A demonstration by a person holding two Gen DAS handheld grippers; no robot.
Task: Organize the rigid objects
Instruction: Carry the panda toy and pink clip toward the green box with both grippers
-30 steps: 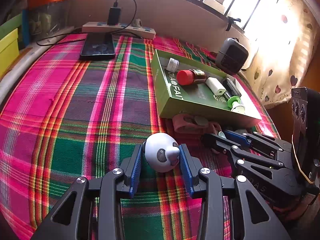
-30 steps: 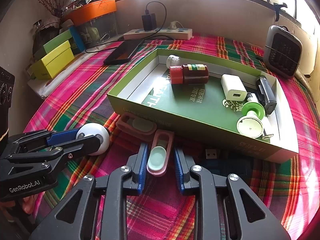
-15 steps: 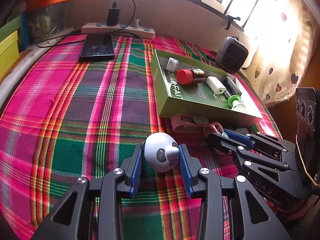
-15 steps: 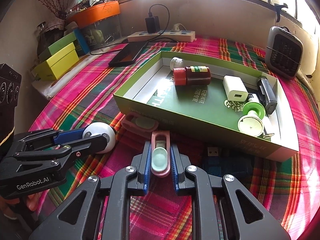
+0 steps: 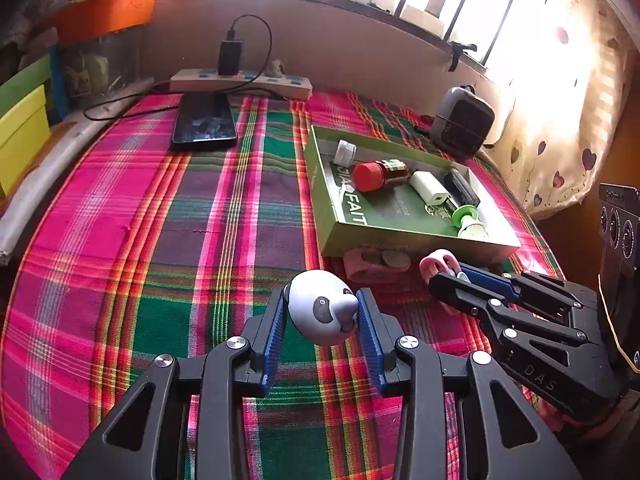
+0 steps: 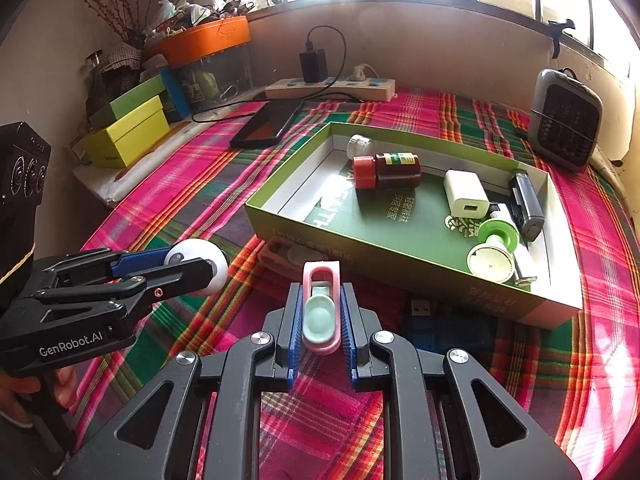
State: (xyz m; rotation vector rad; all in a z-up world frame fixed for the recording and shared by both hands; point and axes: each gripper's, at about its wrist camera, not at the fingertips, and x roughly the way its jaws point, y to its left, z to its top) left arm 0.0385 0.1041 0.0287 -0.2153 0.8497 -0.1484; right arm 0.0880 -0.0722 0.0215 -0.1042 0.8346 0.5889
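Right wrist view: left gripper [image 6: 200, 266] pinches the white round toy [image 6: 198, 258] over the plaid cloth [image 6: 192, 184]; right gripper [image 6: 321, 312] clamps the pink clip [image 6: 321, 312] (mint insert) before the green tray [image 6: 400, 266].

Right gripper [image 6: 320, 320], jaws clamped on a pink clip [image 6: 321, 308]; left gripper [image 6: 188, 264] holding a white ball [image 6: 200, 258]; beyond them, the green tray [image 6: 360, 248] on the plaid-covered surface [image 6: 180, 208].
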